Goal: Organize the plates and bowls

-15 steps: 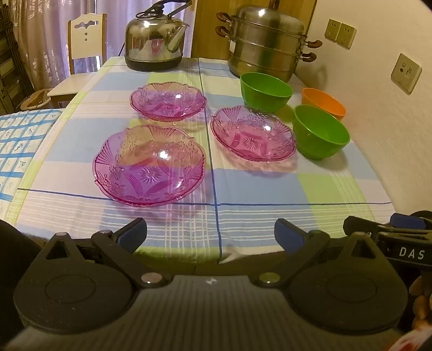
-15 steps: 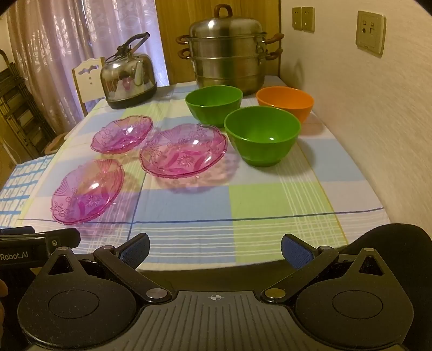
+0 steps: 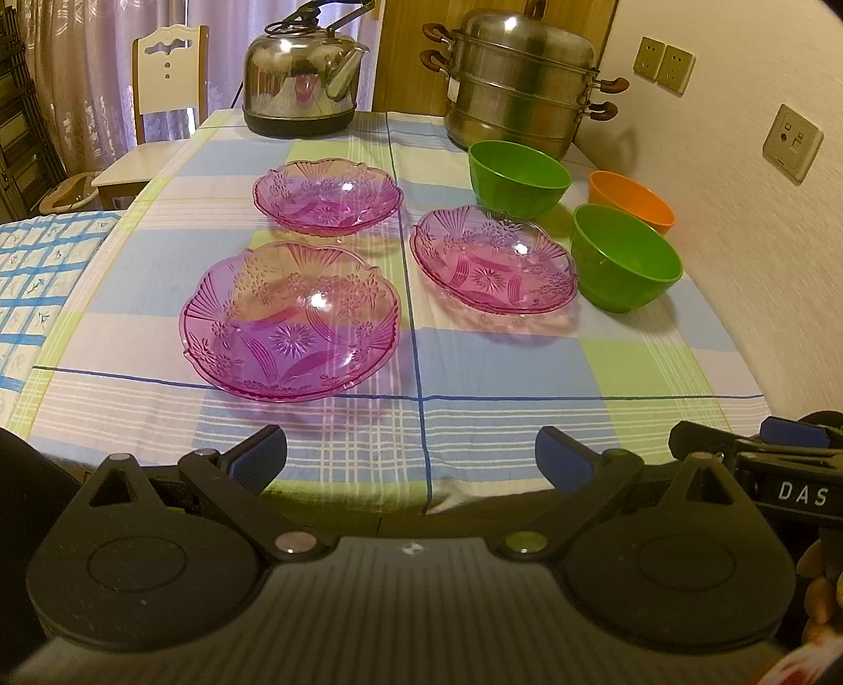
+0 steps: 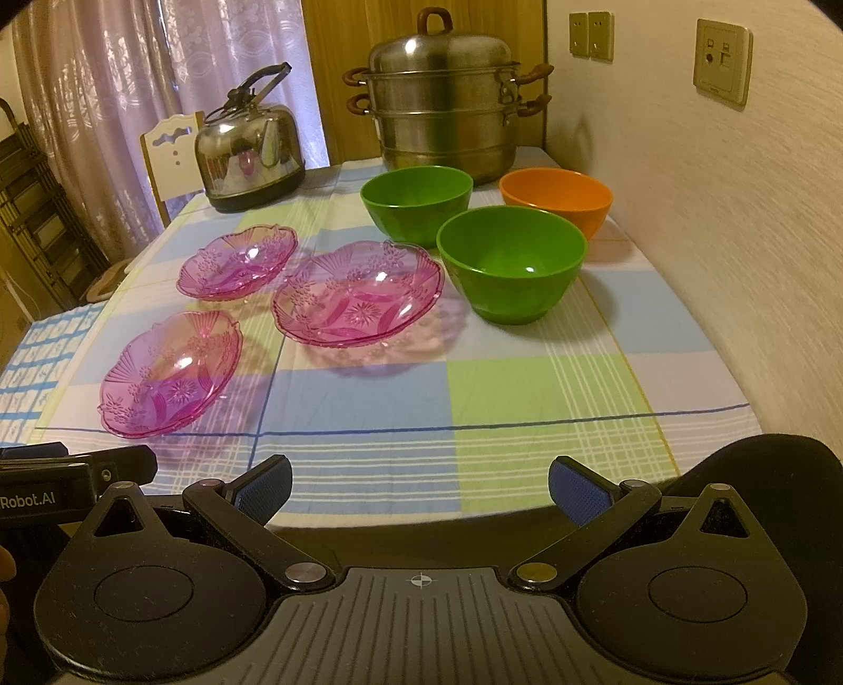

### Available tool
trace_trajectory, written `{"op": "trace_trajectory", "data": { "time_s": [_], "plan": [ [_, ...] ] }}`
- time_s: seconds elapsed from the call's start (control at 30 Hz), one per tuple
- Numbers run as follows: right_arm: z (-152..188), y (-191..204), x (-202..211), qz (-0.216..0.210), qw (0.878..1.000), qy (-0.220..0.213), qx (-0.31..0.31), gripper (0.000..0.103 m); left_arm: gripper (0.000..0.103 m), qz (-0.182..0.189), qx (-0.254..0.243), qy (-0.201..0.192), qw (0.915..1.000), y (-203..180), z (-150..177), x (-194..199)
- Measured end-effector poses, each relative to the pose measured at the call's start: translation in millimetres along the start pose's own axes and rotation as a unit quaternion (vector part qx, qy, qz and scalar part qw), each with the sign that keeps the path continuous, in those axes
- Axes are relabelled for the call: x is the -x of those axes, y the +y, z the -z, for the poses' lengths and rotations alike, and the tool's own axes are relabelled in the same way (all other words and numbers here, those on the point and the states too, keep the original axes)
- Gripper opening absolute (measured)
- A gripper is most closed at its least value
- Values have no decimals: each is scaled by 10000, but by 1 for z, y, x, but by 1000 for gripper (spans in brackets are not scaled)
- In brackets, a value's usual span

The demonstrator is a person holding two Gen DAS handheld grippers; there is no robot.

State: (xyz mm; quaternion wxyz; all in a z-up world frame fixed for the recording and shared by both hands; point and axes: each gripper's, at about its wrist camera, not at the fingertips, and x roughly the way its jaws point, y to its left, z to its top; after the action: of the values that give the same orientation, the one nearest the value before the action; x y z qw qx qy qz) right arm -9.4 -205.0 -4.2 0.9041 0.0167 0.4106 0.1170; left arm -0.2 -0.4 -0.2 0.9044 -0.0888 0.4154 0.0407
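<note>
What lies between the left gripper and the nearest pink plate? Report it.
Nothing but bare checked tablecloth lies between the open left gripper and the nearest pink plate; the left wrist view shows this.

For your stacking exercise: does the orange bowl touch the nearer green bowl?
Cannot tell: in both views the nearer green bowl overlaps the orange bowl, hiding any gap.

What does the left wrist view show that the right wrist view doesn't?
Only the left wrist view: the right hand-held gripper at its right edge, lettered "DAS". Only the right wrist view: the steamer lid knob and the left hand-held gripper, lettered "Robot.AI". Both: three pink plates, two green bowls, an orange bowl, the kettle.
</note>
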Motion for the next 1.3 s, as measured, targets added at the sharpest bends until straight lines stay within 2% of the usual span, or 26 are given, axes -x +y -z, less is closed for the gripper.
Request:
{"op": "trace_trajectory", "data": {
  "time_s": [1.3],
  "plan": [
    [2, 2, -1, -13, 10000, 13, 0, 103, 100, 26, 31, 2, 10000, 1, 0, -2]
  ]
}}
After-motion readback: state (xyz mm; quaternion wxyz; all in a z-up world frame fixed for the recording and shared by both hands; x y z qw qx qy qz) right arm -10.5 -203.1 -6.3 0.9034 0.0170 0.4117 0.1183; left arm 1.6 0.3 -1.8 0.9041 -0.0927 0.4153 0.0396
